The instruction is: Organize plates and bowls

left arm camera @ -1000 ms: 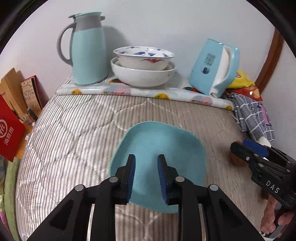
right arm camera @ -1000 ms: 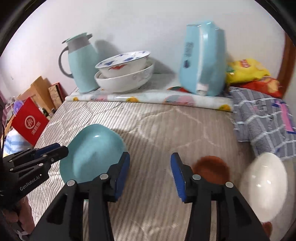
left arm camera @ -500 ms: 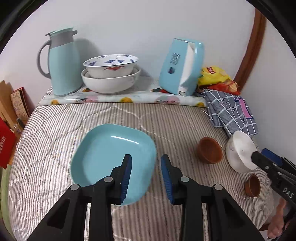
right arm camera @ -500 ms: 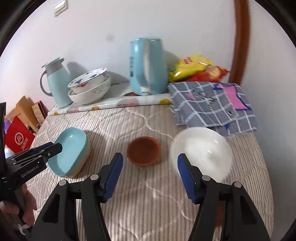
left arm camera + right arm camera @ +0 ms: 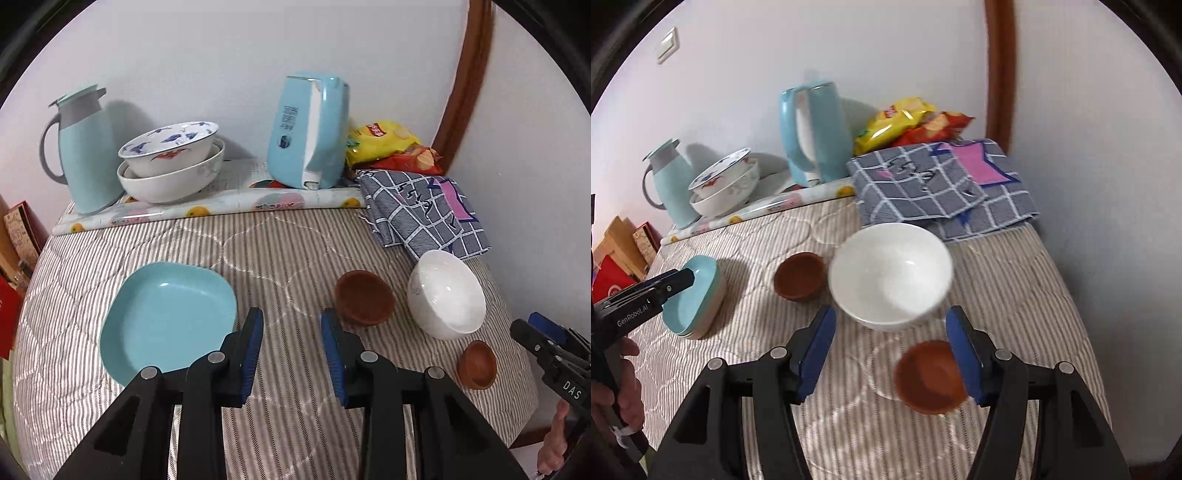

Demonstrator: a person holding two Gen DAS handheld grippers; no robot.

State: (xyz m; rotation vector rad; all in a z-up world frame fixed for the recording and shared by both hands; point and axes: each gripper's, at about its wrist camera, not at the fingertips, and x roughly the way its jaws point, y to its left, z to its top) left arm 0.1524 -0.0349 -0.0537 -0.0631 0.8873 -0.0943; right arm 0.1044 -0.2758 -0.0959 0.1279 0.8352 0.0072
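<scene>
A light blue square plate (image 5: 168,319) lies on the striped quilt at the left; in the right wrist view it (image 5: 696,295) tops a stack of plates. A brown bowl (image 5: 364,297) (image 5: 799,275), a white bowl (image 5: 445,299) (image 5: 890,273) and a small brown bowl (image 5: 476,363) (image 5: 929,376) sit to the right. My left gripper (image 5: 291,347) is open and empty, just right of the plate. My right gripper (image 5: 890,350) is open and empty, just in front of the white bowl, with the small brown bowl by its right finger.
At the back, two stacked patterned bowls (image 5: 171,160), a teal jug (image 5: 83,147) and a blue tissue box (image 5: 308,131) stand on a fruit-print mat. A checked cloth (image 5: 423,210) and snack bags (image 5: 388,146) lie back right. The quilt's right edge falls off beyond the bowls.
My left gripper has pulled back from the blue plate, shifted right and opened wider. My right gripper has swung right, towards the white bowl and the small brown bowl.
</scene>
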